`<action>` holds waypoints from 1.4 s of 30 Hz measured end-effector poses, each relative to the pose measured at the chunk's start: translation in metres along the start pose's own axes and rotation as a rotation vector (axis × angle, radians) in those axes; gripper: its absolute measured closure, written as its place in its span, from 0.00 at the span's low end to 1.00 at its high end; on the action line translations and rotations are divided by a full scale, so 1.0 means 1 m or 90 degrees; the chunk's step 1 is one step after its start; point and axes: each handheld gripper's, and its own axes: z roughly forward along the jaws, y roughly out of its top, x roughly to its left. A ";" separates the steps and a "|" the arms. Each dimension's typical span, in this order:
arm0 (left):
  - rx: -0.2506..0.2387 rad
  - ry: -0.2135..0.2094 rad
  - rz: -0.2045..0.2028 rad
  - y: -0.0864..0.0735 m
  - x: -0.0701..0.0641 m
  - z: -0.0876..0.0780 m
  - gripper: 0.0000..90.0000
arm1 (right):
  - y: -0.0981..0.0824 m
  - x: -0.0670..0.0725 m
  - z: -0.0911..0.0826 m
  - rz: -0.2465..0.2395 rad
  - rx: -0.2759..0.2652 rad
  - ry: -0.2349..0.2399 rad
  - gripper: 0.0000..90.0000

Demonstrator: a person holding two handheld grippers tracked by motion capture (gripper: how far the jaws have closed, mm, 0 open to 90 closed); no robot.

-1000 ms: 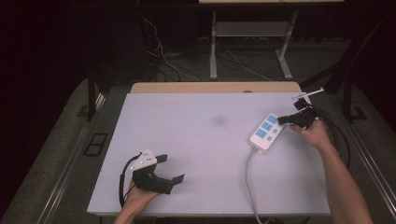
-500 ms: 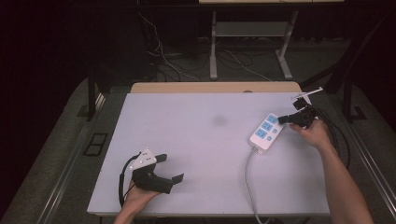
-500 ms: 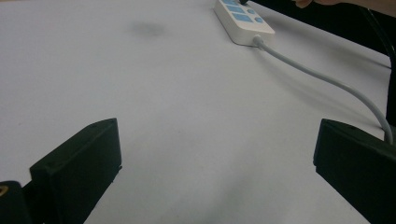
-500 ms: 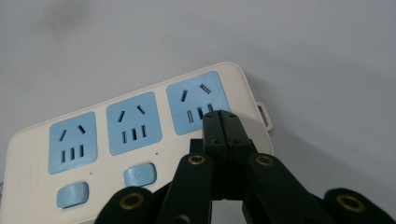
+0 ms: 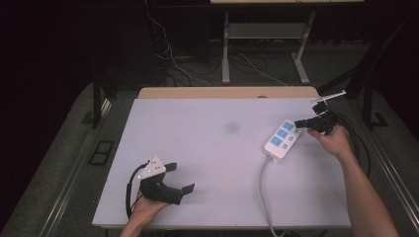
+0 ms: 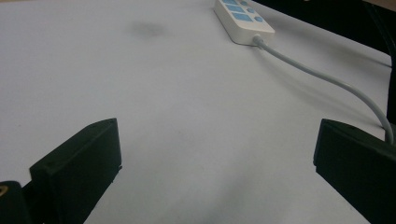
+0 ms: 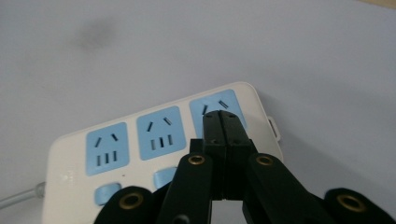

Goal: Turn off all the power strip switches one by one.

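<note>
Since the earlier frames almost nothing has shifted: both hands sit where they were, and the power strip (image 5: 281, 139) lies at the same slant near the bench's (image 5: 212, 148) right edge, toward the far right corner. The right claw (image 5: 298, 124) is pressed fully together with nothing between its jaws; in the right gripper view its joined tips (image 7: 222, 122) hang over the end socket of the strip (image 7: 159, 140), the one of the three blue sockets farthest from the cord. Whether the tips touch the socket face cannot be told. Below the sockets, blue buttons (image 7: 106, 193) show in that view. The strip's grey cord (image 5: 262, 190) leaves its near end and runs toward the bench's near edge. The left claw (image 5: 180, 178) rests close to the near left corner, its jaws spread wide and empty; in the left gripper view the bare white bench surface lies between them, with the strip (image 6: 243, 18) and its cord (image 6: 322, 79) well apart, farther off. A faint grey smudge (image 5: 231, 127) marks the bench's middle.
</note>
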 end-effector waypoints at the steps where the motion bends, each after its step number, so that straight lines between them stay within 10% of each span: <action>1: -0.002 -0.001 0.000 0.000 0.000 0.000 0.00 | 0.000 0.001 -0.002 0.004 -0.004 0.003 1.00; 4: -0.001 -0.003 0.004 0.001 -0.001 0.000 0.00 | 0.000 0.007 -0.010 0.008 -0.021 0.010 0.98; 12: -0.004 -0.006 0.007 0.001 -0.002 0.000 0.00 | -0.010 0.025 -0.025 0.056 -0.089 0.040 0.58; 24: -0.006 -0.006 0.010 0.001 -0.004 -0.002 0.00 | -0.045 0.073 -0.044 0.048 -0.136 0.059 0.03; 42: -0.005 -0.004 0.010 0.001 -0.004 -0.002 0.00 | -0.125 0.134 -0.057 0.009 -0.158 0.111 0.00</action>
